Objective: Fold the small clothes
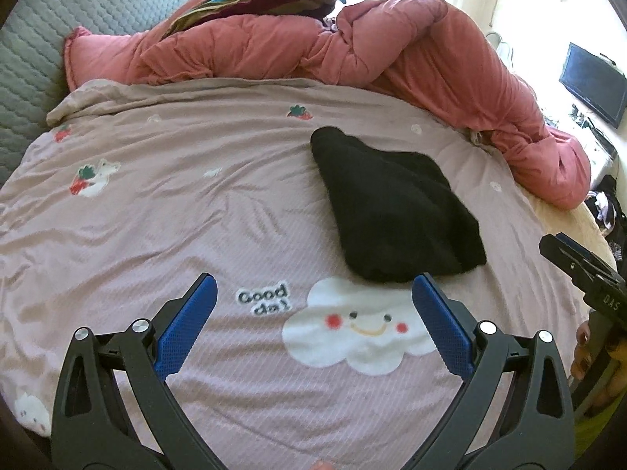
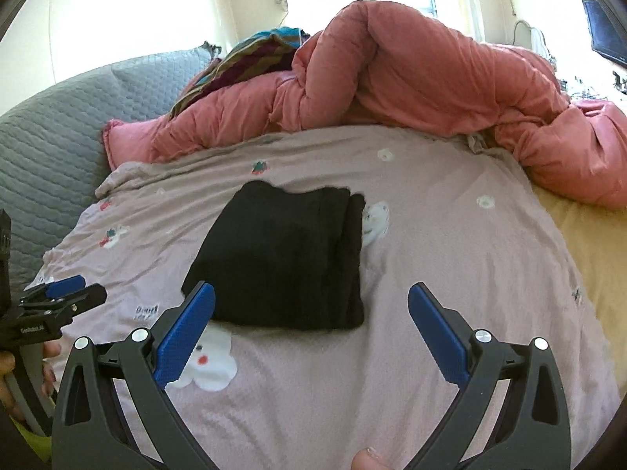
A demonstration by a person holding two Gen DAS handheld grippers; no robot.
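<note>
Both grippers hover above the bed, nothing in either one. The left gripper [image 1: 313, 286] has its jaws spread wide over a smiling cloud print [image 1: 358, 327] on the pink sheet [image 1: 156, 211], right beside the words "Good da!" [image 1: 264, 298]. The right gripper [image 2: 311, 293] has its jaws just as wide. The black garment [image 2: 286, 254] lies folded near the middle of the bed, flat on the sheet. A rumpled pink duvet [image 2: 411, 90] is heaped along the far edge.
</note>
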